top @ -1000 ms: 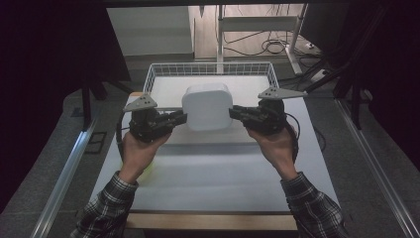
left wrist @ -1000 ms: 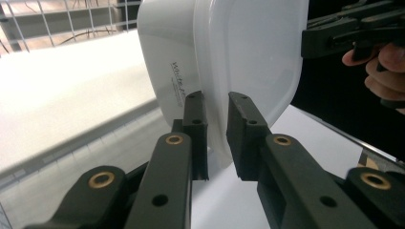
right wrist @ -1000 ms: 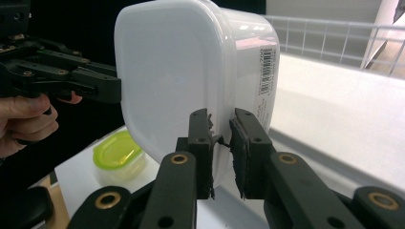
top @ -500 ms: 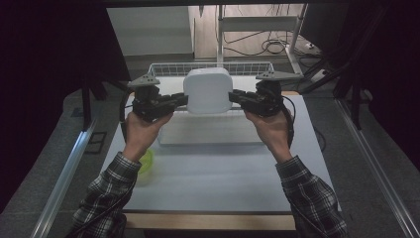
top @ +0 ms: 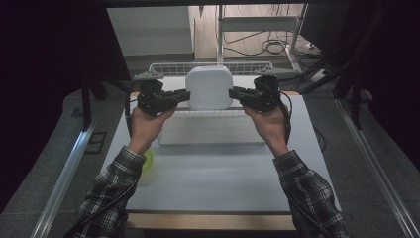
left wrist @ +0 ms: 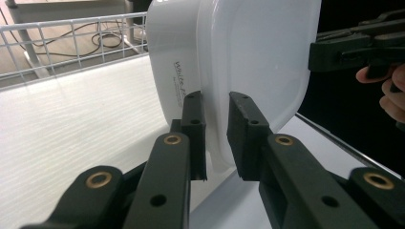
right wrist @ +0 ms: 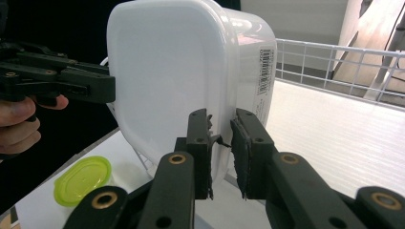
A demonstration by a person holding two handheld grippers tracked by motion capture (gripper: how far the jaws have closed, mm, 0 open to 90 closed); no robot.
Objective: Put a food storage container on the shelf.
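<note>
One white table point(top: 218, 178) runs wide in front of the person, with one wire basket point(top: 163, 67) along its far edge and dark floor on either side. The near half of the tabletop is open, apart from one green lid point(top: 147, 159) lying flat by the left sleeve.

One white plastic container point(top: 209, 87) with its lid on hangs in the air above the basket's near rail, turned so its broad lid faces the person. Two grippers carry it, one at each side edge.

The left gripper point(left wrist: 216, 138) has its jaws drawn in narrow, pinching the container's rim between them. The right gripper point(right wrist: 220, 143) does the same on the opposite rim, also clamped tight, with a barcode label point(right wrist: 264, 71) just beyond its jaws on the container's side wall.
</note>
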